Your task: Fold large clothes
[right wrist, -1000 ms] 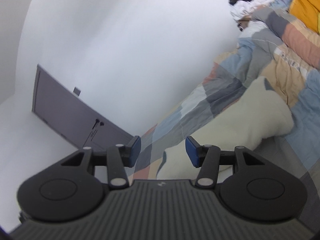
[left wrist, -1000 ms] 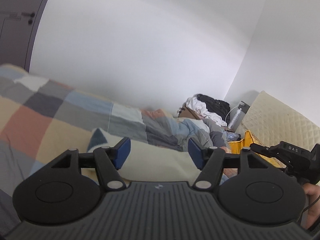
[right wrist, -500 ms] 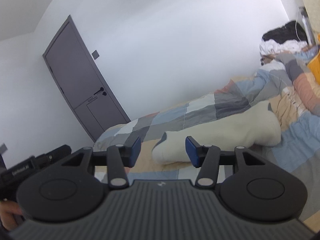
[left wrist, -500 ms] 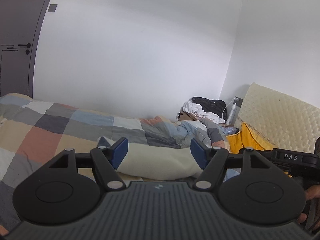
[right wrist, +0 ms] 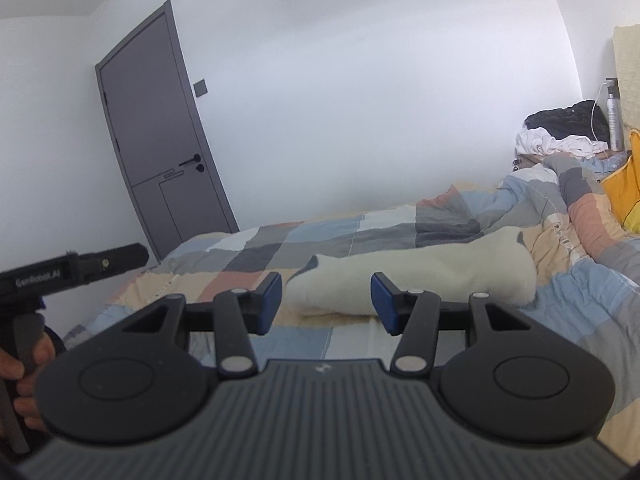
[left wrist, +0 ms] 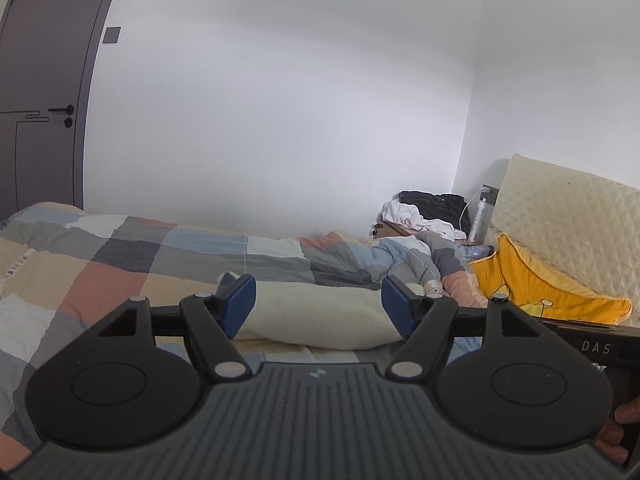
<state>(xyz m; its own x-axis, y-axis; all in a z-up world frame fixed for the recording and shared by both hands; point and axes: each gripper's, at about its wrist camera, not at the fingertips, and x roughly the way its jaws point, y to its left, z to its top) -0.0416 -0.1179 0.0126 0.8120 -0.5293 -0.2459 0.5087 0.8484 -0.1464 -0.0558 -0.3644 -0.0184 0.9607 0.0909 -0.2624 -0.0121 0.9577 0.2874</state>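
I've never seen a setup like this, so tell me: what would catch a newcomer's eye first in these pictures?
Probably the cream fleece garment, bundled lengthwise in the middle of the patchwork quilt that covers the bed. Next, the two black hand-held tools with blue pads in the foreground, the left tool and right tool, both open, empty and pointing at the bundle. A bright yellow cushion glows against the quilted headboard at the right.

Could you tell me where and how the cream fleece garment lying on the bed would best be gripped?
Probably at its two ends. The cream fleece garment lies as a long roll across the checked quilt, so the open left gripper could take the grey-trimmed end and the right gripper the rounded end, coming low from the near side.
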